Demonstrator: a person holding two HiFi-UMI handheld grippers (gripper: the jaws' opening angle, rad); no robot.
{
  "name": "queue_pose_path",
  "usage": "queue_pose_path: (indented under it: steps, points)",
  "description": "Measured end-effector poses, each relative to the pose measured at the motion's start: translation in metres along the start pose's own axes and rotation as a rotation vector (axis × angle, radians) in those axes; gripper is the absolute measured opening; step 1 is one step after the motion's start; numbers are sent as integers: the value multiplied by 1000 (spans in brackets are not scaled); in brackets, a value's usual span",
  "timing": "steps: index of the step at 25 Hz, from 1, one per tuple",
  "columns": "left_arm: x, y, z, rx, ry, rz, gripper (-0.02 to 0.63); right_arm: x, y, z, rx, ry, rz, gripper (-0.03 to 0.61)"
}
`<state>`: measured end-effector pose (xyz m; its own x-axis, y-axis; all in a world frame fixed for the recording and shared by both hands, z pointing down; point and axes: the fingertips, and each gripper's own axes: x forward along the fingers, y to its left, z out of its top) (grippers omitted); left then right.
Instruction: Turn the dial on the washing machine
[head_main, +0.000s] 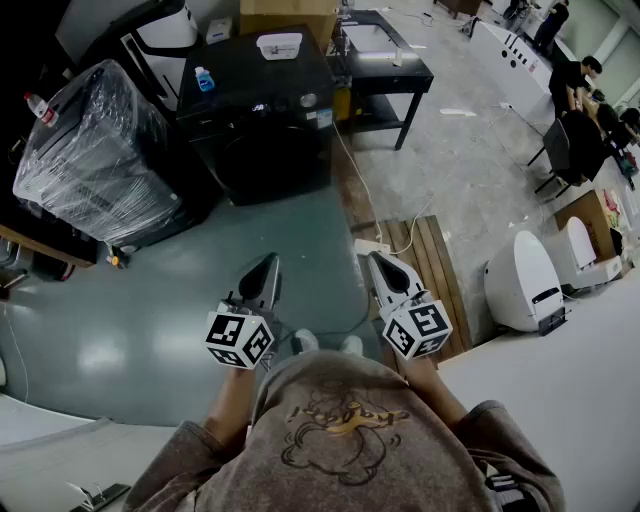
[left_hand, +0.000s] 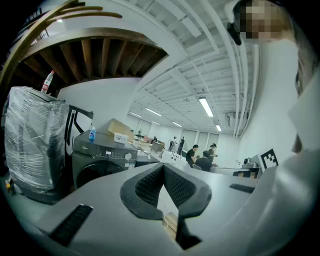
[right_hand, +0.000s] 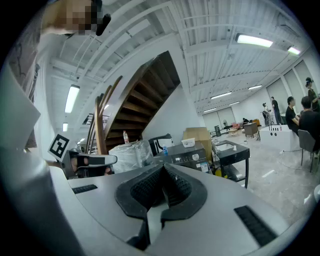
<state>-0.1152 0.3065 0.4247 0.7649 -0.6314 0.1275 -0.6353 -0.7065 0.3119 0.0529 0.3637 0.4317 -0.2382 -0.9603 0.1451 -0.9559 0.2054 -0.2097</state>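
Black and boxy, the front-loading washing machine (head_main: 262, 125) stands well ahead across the smooth grey-green floor (head_main: 150, 300). Its small round pale dial (head_main: 308, 100) sits toward the right end of the control strip, just beside a lit display. Nobody is on it: both tools are well apart from the machine.

The left tool (head_main: 270, 262) is held low in front of the person. Its dark ribbed pads (left_hand: 150, 185) are pressed together at the tips with nothing between them. The right tool (head_main: 377, 262) is alongside and the same (jaws closed, empty). Both noses point toward the machine.

Up on the machine's lid there is a small blue bottle (head_main: 203, 79) and, further back, a white rectangular tub (head_main: 279, 45). To the machine's left stands a bulky appliance wrapped in clear plastic film (head_main: 95, 150). To its right is a black worktop with a lower shelf (head_main: 385, 60). A brown slatted wooden board (head_main: 430, 255) lies on the floor just beside the right tool.
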Motion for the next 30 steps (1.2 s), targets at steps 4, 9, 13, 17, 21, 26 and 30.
queue_pose_path:
  steps: [4, 9, 13, 17, 21, 26, 30]
  points:
    - [4, 11, 4, 1, 2, -3, -8, 14, 7, 1, 27, -19, 11, 0]
    - [6, 23, 2, 10, 9, -22, -8, 26, 11, -5, -4, -3, -18, 1]
    - [6, 36, -3, 5, 13, -20, -8, 34, 8, -11, -13, -7, -43, 0]
    - [10, 48, -4, -6, 15, -3, -8, 46, 4, -14, -11, 7, -45, 1]
    - [29, 63, -1, -6, 15, 7, -8, 71, -9, -14, -8, 12, -46, 2]
    - [71, 86, 12, -5, 15, 25, -8, 120, -35, -4, -5, 13, -17, 2]
    - [114, 103, 27, -5, 15, 35, -8, 163, -60, 8, 1, 23, 8, 2]
